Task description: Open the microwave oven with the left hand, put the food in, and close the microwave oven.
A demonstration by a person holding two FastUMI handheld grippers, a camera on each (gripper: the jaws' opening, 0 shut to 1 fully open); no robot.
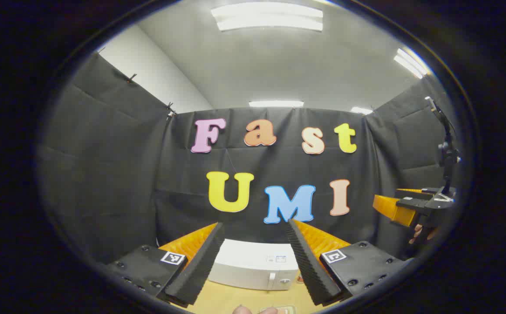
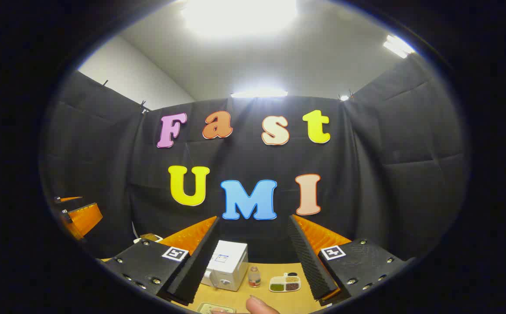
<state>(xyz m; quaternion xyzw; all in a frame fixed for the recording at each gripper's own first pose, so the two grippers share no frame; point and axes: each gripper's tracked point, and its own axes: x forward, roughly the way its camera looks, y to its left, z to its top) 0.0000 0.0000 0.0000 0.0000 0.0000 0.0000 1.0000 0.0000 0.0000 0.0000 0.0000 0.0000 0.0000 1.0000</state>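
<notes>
Hiding behind left claw (image 1: 255, 257) fingers, white microwave (image 1: 253, 268) partly cut off, door shut

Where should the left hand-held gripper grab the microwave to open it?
Take the upright handle near the right edge of the white microwave front, approaching head-on from the front. It's a narrow vertical bar, so the open left hand-held gripper should probably straddle it sideways.

A small bottle (image 2: 254, 276), perhaps capped, stands on the wooden table (image 2: 275, 298).

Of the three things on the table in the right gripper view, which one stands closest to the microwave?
The small bottle: it stands just right of the white microwave, while the divided food tray lies farther right.
</notes>
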